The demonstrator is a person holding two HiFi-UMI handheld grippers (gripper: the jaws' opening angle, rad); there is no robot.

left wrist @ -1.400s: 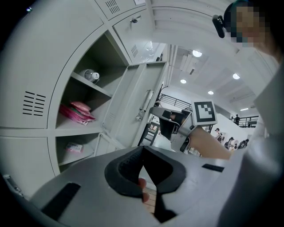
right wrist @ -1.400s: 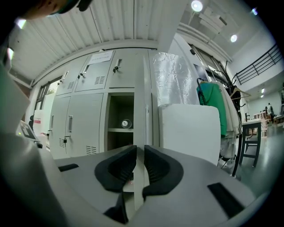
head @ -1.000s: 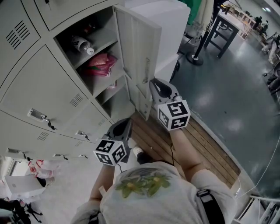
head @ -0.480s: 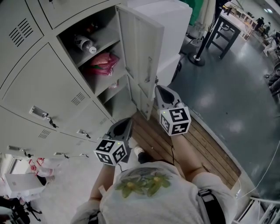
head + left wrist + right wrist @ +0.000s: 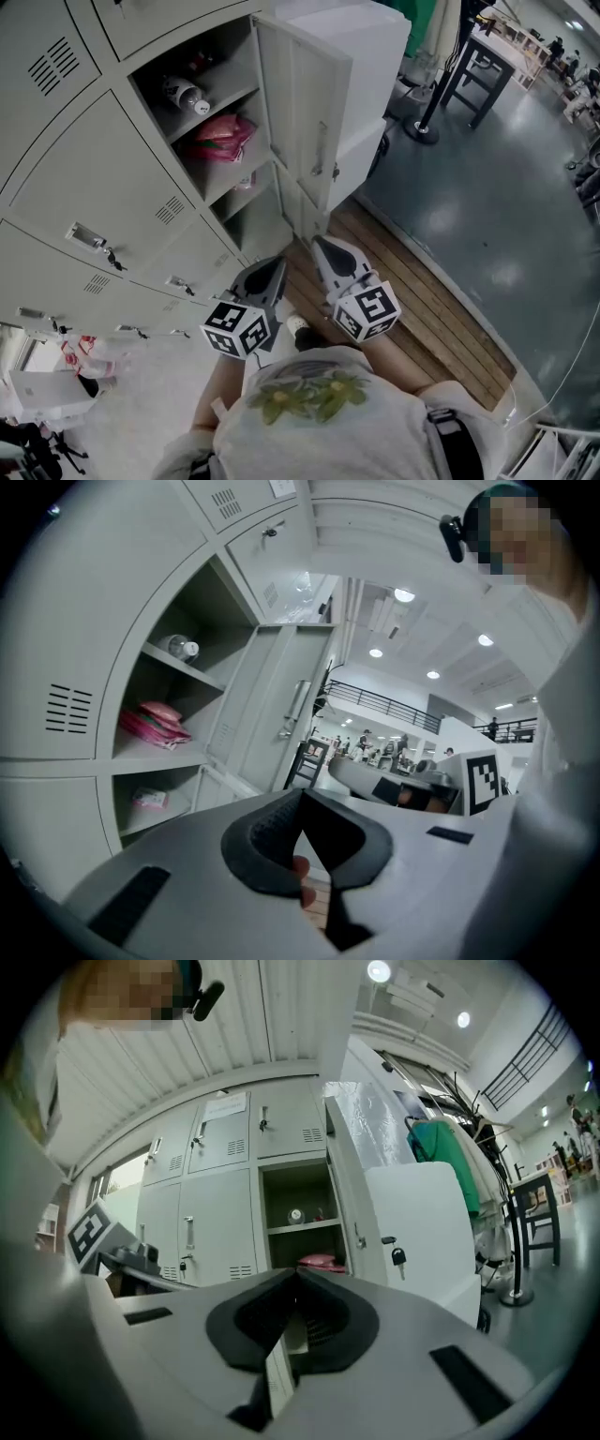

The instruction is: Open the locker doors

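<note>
A glossy dark grey floor [image 5: 487, 216] reflects pale patches of light. A strip of wooden slat decking [image 5: 422, 300] runs along its near edge. A black-framed table [image 5: 489, 45] stands farther back. Overhead, round ceiling lights [image 5: 404, 595] glow on a white ceiling, above a dark balcony railing [image 5: 375, 697].

Inside the open grey metal locker [image 5: 234, 696], the top shelf [image 5: 187, 668] carries a clear plastic bottle [image 5: 180, 648] lying on its side, the middle shelf [image 5: 150, 755] a crumpled pink bag [image 5: 155, 724], and the lower shelf [image 5: 159, 819] a small pale pink packet [image 5: 148, 800]. At the locker's foot lies a slatted brown wooden platform [image 5: 427, 305]. To its right spreads the glossy dark grey floor [image 5: 487, 216], where a black-framed table [image 5: 480, 54] stands at the far end.
</note>
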